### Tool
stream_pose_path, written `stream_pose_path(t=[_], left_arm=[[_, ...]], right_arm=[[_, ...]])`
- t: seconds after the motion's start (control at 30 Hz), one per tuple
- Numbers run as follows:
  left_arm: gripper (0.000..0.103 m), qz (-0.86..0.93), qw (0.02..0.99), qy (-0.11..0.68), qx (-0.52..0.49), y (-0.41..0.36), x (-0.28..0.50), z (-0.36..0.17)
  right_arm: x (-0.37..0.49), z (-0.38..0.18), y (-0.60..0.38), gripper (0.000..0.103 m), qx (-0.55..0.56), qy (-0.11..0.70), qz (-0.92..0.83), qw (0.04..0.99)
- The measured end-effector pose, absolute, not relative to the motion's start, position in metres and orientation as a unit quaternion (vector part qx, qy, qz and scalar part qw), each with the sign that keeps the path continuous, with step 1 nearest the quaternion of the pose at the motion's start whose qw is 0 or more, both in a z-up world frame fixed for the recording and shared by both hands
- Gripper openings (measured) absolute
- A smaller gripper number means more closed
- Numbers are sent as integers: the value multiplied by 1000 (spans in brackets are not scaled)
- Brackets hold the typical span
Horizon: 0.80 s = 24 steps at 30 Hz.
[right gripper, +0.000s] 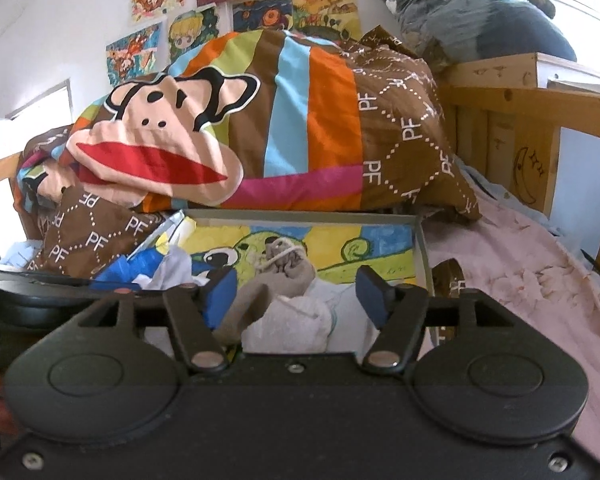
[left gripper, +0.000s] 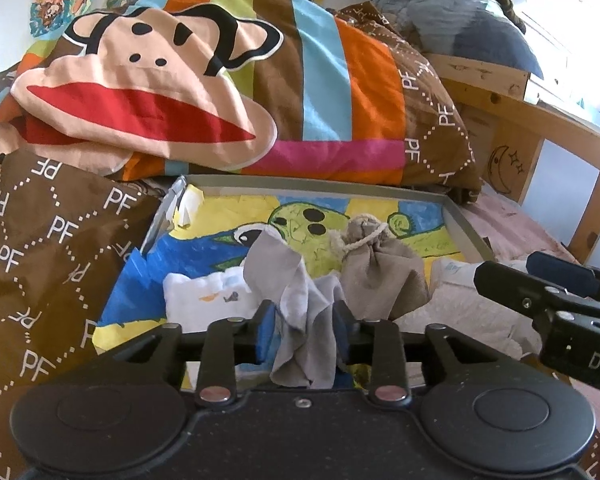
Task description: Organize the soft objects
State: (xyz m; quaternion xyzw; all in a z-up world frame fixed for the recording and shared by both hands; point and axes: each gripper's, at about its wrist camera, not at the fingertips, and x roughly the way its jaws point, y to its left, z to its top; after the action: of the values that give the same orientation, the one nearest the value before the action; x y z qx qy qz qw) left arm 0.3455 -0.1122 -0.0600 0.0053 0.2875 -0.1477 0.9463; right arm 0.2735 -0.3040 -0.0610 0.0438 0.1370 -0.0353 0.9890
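A shallow grey tray (left gripper: pixel 466 226) lined with a colourful drawing lies on the bed. In the left wrist view my left gripper (left gripper: pixel 305 320) is shut on a grey-and-white cloth (left gripper: pixel 296 304) and holds it above the tray. A beige drawstring pouch (left gripper: pixel 380 268) stands just behind it, a white printed cloth (left gripper: pixel 204 300) lies at the left, and a pale towel (left gripper: pixel 460 312) at the right. In the right wrist view my right gripper (right gripper: pixel 296 292) is open above the pale towel (right gripper: pixel 288 324), with the pouch (right gripper: pixel 288 268) just beyond. The tray's rim (right gripper: pixel 422 256) shows at the right.
A rumpled monkey-print duvet (left gripper: pixel 220 80) is heaped behind and left of the tray. A wooden bed frame (left gripper: pixel 540 128) runs along the right, with bagged clothes (left gripper: pixel 460 12) on top. A pink sheet (right gripper: pixel 520 280) covers the mattress right of the tray. Drawings hang on the wall (right gripper: pixel 60 20).
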Motion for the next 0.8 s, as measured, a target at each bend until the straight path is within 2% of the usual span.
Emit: stream_pose_path(t=[0.07,0.13,0.17,0.2,0.27,0.37,0.57,0.67,0.8], left_arm=[[50,-148,948,282,4,-110,342,-56],[57,-149,949,276,2,-108,339,-51],[59,-150,950,273,0,-106,337,-48],[61,-149,951,270,-2,-105,335,-45],[70,-146,953,264,-6,-102,331,-41],[79,-139,959,246,-15,-96,320,-35],[94,-111,971,211,-29,-79,295,-23],[100,-96,976,191,-34,-70,280,-17],[102,-87,982,164,-41,-62,255,-5]], right_arm=[[271,-58,-307,71,49,132,-38,989],[268,-55,-309,82,53,126,-41,990],[266,-53,-310,92,54,122,-42,990],[263,-51,-310,96,52,115,-44,991],[258,-47,-311,98,45,107,-48,992],[250,-40,-312,102,50,95,-50,993],[227,-26,-317,102,64,83,-49,993],[206,-21,-315,103,68,79,-47,993],[184,-13,-307,103,69,83,-54,993]])
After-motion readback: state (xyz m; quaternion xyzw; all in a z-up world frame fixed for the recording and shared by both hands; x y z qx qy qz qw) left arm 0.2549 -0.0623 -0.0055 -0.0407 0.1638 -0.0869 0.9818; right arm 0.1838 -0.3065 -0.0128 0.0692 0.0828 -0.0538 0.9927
